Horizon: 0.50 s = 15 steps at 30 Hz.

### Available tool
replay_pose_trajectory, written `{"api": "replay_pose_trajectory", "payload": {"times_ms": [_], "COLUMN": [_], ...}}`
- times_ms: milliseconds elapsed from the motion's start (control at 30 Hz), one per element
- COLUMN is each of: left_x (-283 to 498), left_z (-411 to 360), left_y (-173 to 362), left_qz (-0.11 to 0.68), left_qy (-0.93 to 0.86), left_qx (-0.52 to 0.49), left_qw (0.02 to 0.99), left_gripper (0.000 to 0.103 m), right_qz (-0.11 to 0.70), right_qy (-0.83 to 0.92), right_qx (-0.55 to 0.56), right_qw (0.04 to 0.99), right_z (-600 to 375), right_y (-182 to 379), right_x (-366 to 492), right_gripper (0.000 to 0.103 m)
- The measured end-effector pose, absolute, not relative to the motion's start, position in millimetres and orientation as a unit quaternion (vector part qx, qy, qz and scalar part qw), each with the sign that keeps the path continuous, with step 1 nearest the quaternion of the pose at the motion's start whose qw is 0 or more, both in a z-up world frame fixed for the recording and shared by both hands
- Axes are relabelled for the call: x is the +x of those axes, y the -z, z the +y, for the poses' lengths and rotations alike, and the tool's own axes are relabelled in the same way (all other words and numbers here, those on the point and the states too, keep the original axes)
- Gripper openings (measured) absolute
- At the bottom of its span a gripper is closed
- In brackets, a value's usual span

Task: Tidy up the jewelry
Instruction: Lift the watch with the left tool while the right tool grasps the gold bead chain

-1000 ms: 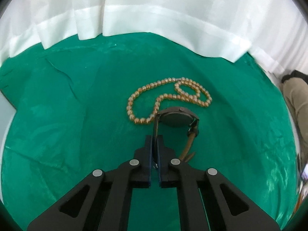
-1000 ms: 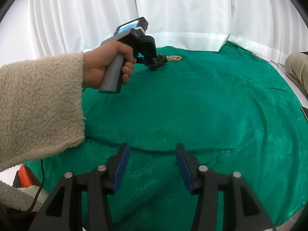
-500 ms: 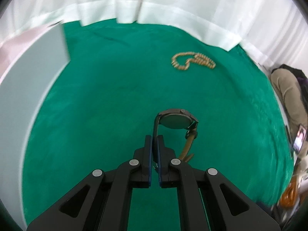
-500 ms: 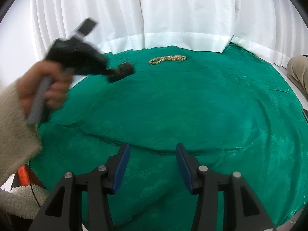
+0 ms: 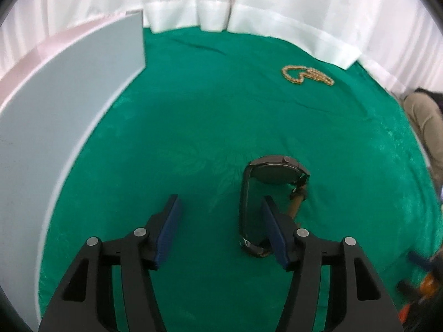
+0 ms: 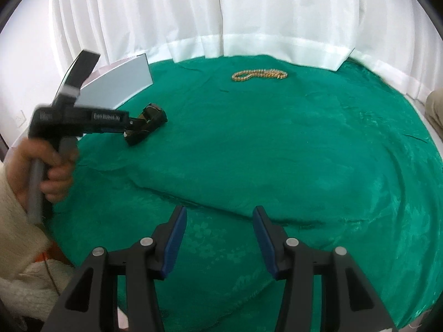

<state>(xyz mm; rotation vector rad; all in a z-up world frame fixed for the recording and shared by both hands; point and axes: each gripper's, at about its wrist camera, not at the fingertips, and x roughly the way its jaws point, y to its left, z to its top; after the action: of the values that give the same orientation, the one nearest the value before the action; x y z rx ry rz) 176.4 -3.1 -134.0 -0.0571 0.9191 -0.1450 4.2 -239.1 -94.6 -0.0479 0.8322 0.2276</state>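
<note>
With the left gripper [image 5: 220, 215] spread and the watch [image 5: 272, 178] lying on the green cloth [image 5: 193, 127] against its right finger, draw straight back so the strap does not snag; the right gripper [image 6: 218, 229] hangs spread, empty.

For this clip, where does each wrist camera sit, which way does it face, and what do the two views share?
Left wrist: sits on the left gripper, facing forward over the green cloth at the watch beside its right finger; only its open black fingers show.
Right wrist: sits on the right gripper, facing across the cloth; its open fingers show, plus the person's left hand holding the left gripper by the watch.
Shared: watch, gold bead necklace, grey board, white curtain.
</note>
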Motion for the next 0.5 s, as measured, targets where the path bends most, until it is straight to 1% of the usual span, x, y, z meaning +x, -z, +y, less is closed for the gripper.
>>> {"api": "replay_pose_trajectory", "payload": {"times_ms": [67, 133, 200, 267, 333, 433, 500], "left_x": [174.3, 171.5, 169.5, 169.8, 169.6, 169.8, 169.2], "left_z": [-6.9, -7.1, -7.2, -5.9, -5.6, -9.2, -8.5], "left_y": [135.7, 137.5, 138.0, 138.1, 138.6, 139.2, 139.2], "left_qz": [0.433, 0.422, 0.417, 0.417, 0.418, 0.42, 0.42], "left_qy": [0.065, 0.066, 0.063, 0.064, 0.069, 0.067, 0.067], "left_qx": [-0.003, 0.003, 0.007, 0.005, 0.005, 0.014, 0.012], "left_qw": [0.899, 0.904, 0.907, 0.907, 0.906, 0.905, 0.905], "left_gripper": [0.062, 0.067, 0.067, 0.068, 0.073, 0.077, 0.078], "right_qz": [0.41, 0.417, 0.424, 0.434, 0.436, 0.444, 0.439], "right_qy": [-0.117, -0.122, -0.12, -0.129, -0.125, -0.102, -0.075], "right_qx": [-0.028, -0.028, -0.014, 0.013, 0.038, 0.074, 0.074], "right_qw": [0.904, 0.9, 0.897, 0.891, 0.89, 0.887, 0.892], "right_z": [-244.0, -251.1, -258.2, -267.5, -274.1, -284.9, -289.9], "right_y": [81.2, 65.5, 50.4, 31.2, 23.4, 29.0, 34.6], "right_x": [14.5, 35.2, 56.2, 97.0, 142.6, 214.8, 258.5], "right_gripper": [0.051, 0.051, 0.051, 0.051, 0.051, 0.051, 0.051]}}
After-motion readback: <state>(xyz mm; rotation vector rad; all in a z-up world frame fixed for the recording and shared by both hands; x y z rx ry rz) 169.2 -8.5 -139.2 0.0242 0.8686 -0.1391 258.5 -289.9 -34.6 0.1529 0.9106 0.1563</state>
